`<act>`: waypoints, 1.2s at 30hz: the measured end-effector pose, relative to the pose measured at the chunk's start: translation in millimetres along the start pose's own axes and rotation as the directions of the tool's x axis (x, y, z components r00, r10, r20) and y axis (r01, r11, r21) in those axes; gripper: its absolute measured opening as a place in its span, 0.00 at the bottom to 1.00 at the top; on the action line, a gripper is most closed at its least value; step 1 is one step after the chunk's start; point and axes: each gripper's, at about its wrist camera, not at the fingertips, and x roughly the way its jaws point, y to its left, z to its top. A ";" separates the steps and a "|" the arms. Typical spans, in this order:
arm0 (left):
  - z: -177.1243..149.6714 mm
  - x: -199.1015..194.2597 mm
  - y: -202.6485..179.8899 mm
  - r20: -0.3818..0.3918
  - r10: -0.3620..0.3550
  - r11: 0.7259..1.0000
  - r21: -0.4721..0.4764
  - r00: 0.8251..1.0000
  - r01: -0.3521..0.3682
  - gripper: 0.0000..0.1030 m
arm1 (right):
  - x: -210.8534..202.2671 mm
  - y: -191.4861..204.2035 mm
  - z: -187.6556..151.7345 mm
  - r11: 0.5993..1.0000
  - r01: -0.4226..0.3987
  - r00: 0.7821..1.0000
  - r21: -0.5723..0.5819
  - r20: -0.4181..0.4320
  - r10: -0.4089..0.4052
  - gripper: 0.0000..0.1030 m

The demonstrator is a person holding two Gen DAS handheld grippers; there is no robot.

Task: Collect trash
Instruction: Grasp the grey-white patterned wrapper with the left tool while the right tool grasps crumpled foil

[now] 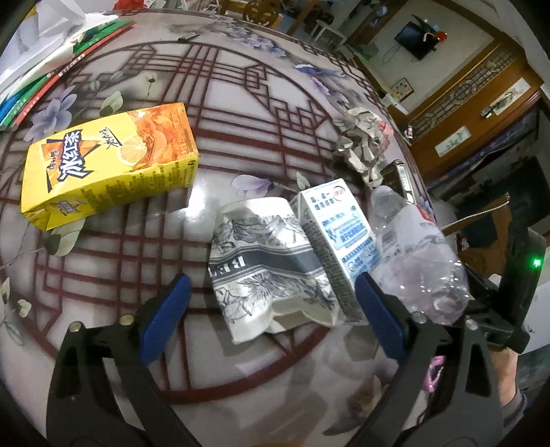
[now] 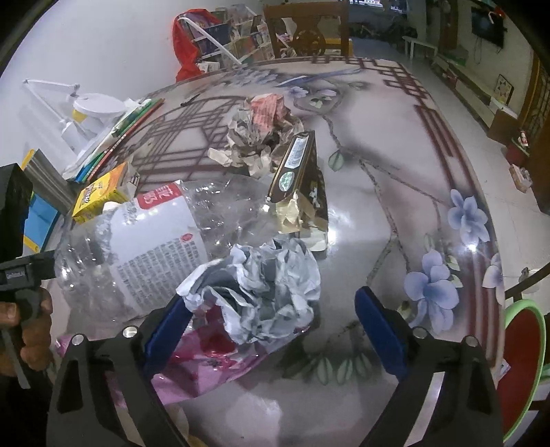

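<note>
Trash lies on a round patterned table (image 1: 240, 113). In the left wrist view my left gripper (image 1: 271, 302) is open, its jaws either side of a flattened white printed paper cup (image 1: 264, 271) and a small blue-and-white carton (image 1: 337, 240). A yellow tea carton (image 1: 106, 165), a crumpled paper ball (image 1: 364, 141) and a clear plastic bottle (image 1: 416, 254) lie around. In the right wrist view my right gripper (image 2: 271, 309) is open over a crumpled grey-white paper wad (image 2: 264, 292) and a pink plastic bag (image 2: 206, 364). The clear bottle (image 2: 147, 240), a brown-gold box (image 2: 299, 185) and crumpled paper (image 2: 261, 137) lie beyond.
Books and papers (image 1: 51, 65) are stacked at the table's far left edge. A white desk lamp (image 2: 86, 110) stands by the wall. A wooden chair (image 2: 309, 31) is behind the table. A red and green stool (image 2: 522, 357) stands off the table's right edge.
</note>
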 end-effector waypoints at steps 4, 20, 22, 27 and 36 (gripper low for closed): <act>2.3 9.0 5.6 -0.002 -0.021 0.999 -0.025 1.000 0.021 0.84 | 6.6 0.8 -0.4 1.000 -0.009 1.000 0.003 -0.007 0.009 0.80; -0.3 6.3 -4.9 0.039 -0.002 1.000 0.031 0.999 0.000 0.64 | -0.8 5.0 -1.0 1.000 -0.010 0.999 -0.017 0.037 0.010 0.64; -1.2 0.7 -6.9 0.054 0.001 0.999 0.033 0.999 -0.003 0.64 | -4.1 3.6 -1.9 1.000 -0.010 0.999 -0.011 0.043 0.011 0.63; -5.0 -12.6 -8.9 0.087 -0.004 1.000 0.025 0.996 0.002 0.64 | -18.5 -2.8 -3.9 1.000 -0.003 0.997 0.019 0.081 0.002 0.63; -22.2 -35.7 -10.6 0.114 0.025 0.998 0.051 0.993 -0.031 0.64 | -45.7 -5.5 -8.6 0.998 -0.020 0.990 0.054 0.141 0.012 0.63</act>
